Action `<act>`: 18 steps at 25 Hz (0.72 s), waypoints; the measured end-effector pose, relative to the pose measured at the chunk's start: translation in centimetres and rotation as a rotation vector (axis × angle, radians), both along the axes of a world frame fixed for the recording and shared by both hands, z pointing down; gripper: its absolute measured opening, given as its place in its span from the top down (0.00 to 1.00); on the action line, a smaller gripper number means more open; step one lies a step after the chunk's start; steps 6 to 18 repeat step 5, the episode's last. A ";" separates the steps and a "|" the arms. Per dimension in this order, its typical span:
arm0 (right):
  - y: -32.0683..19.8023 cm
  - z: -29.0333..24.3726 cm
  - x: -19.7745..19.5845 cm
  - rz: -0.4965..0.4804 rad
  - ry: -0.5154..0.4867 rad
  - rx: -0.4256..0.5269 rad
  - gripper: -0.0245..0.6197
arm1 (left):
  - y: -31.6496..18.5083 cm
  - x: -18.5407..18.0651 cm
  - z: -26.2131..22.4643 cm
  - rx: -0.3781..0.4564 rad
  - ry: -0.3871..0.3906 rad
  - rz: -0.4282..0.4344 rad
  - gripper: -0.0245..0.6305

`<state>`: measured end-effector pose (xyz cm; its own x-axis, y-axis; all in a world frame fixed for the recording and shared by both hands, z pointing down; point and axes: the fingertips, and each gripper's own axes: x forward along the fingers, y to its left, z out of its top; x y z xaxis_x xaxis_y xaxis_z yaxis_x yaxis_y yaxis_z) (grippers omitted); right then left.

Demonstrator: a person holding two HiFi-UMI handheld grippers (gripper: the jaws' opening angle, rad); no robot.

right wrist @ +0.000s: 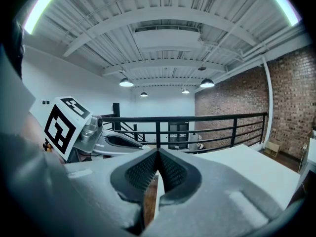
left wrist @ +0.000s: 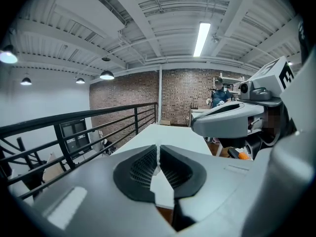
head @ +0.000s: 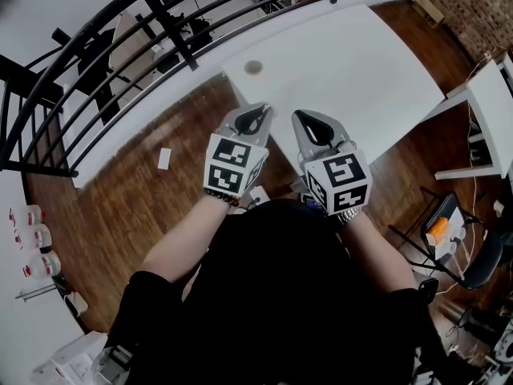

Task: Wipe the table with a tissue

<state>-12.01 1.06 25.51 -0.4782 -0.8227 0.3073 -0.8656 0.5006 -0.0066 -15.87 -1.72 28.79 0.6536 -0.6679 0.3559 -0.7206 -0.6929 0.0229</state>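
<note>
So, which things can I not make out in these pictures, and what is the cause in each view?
- A tissue: no view shows one; the left claw and right claw are shut, empty.
- Round thing on the table: too small in the head view to name.
- Table's near edge: head view, partly hidden behind both claws.
- White slip on the floor: head view, too small to identify.

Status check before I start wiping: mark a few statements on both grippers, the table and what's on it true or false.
1. The left gripper is shut with nothing between its jaws. True.
2. The right gripper holds a tissue. False: it is shut and empty.
3. A small round object lies on the white table. True.
4. Both grippers are at the table's far end. False: they are at its near edge.
5. A black railing runs past the table. True.
</note>
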 end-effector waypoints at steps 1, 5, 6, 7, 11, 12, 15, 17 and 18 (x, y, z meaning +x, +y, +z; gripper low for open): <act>0.1 -0.1 0.0 0.001 0.000 0.001 0.97 | 0.1 0.0 0.0 0.001 0.000 0.000 0.91; 0.4 -0.3 -0.2 0.002 0.000 0.004 0.97 | 0.4 -0.4 -0.2 0.004 -0.001 -0.002 0.91; 0.4 -0.3 -0.2 0.002 0.000 0.004 0.97 | 0.4 -0.4 -0.2 0.004 -0.001 -0.002 0.91; 0.4 -0.3 -0.2 0.002 0.000 0.004 0.97 | 0.4 -0.4 -0.2 0.004 -0.001 -0.002 0.91; 0.4 -0.3 -0.2 0.002 0.000 0.004 0.97 | 0.4 -0.4 -0.2 0.004 -0.001 -0.002 0.91; 0.4 -0.3 -0.2 0.002 0.000 0.004 0.97 | 0.4 -0.4 -0.2 0.004 -0.001 -0.002 0.91; 0.4 -0.3 -0.2 0.002 0.000 0.004 0.97 | 0.4 -0.4 -0.2 0.004 -0.001 -0.002 0.91; 0.4 -0.3 -0.2 0.002 0.000 0.004 0.97 | 0.4 -0.4 -0.2 0.004 -0.001 -0.002 0.91; 0.4 -0.3 -0.2 0.002 0.000 0.004 0.97 | 0.4 -0.4 -0.2 0.004 -0.001 -0.002 0.91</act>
